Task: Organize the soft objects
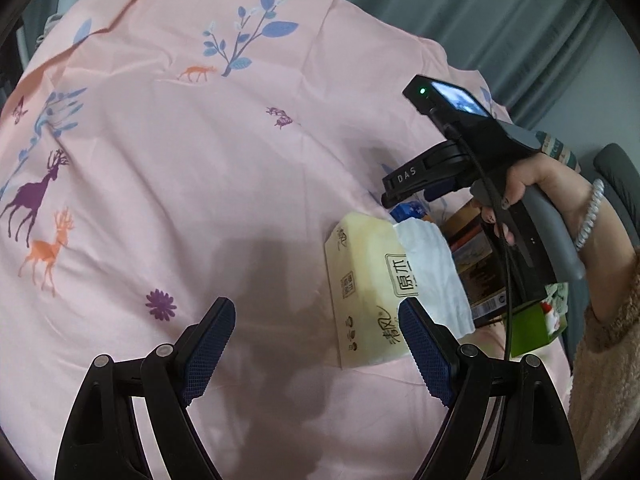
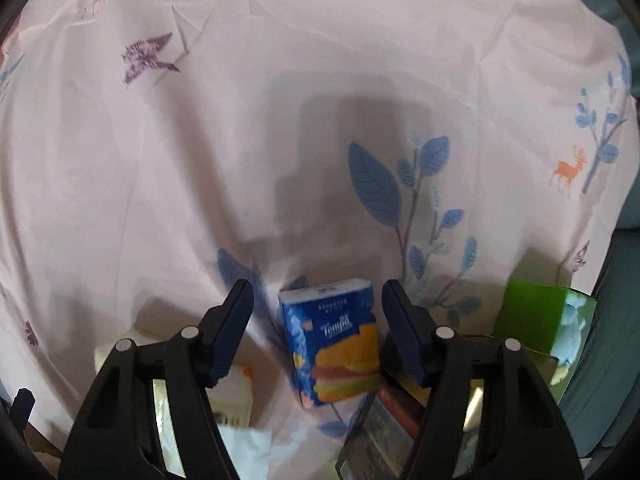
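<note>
Your left gripper (image 1: 316,344) sits closest to its camera, fingers (image 1: 212,340) spread wide with nothing between them, over a pink bedsheet (image 1: 200,168) printed with deer, leaves and flowers. Just beyond its right finger lies a pale yellow tissue pack (image 1: 368,292), flat on the sheet, with a white tissue (image 1: 432,264) sticking out of its right side. Farther right lie some dark books or boxes (image 1: 476,264) and a green box (image 1: 536,324); you cannot tell from the pictures exactly what they are.

In that same view your right hand (image 1: 532,196) grips the handle of the other tool, which points steeply down toward the cluster of things.

From the right wrist camera, your right gripper (image 2: 318,328) looks down on a small blue pocket-tissue pack (image 2: 332,340) with an orange burger picture. The pack lies between the fingers (image 2: 404,332), which stand partly open and clear of it on both sides, not pressing on it. The green box (image 2: 536,316) is off to the right, and the yellow pack's edge (image 2: 236,396) shows at the lower left.
</note>
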